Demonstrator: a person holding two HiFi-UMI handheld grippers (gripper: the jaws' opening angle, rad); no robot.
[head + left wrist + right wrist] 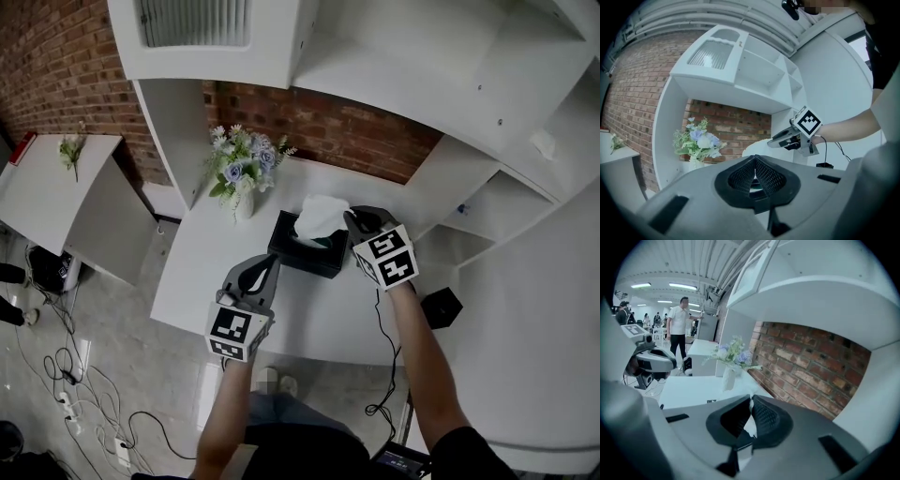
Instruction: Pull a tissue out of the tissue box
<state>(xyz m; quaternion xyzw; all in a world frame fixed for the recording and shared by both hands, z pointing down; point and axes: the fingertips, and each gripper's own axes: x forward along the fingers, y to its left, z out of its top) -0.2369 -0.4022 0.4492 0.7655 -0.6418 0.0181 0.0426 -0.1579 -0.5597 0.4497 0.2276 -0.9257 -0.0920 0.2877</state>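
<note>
A black tissue box (306,251) lies on the white table (211,267). A white tissue (319,217) stands up out of its top slot. My right gripper (349,217) is shut on the tissue's right edge, above the box. In the right gripper view a white strip of tissue (750,426) shows between the closed pads of the right gripper (751,400). My left gripper (271,262) is at the box's front left corner with its jaws shut and nothing visible between them. The left gripper view shows the left gripper (754,158) below the tissue (757,146) and the right gripper (772,142).
A white vase of flowers (242,171) stands behind the box by the brick wall (347,131). White shelving (441,75) hangs overhead and to the right. A small black cube (441,306) sits lower right. Cables (70,375) lie on the floor. A person (677,324) stands far off.
</note>
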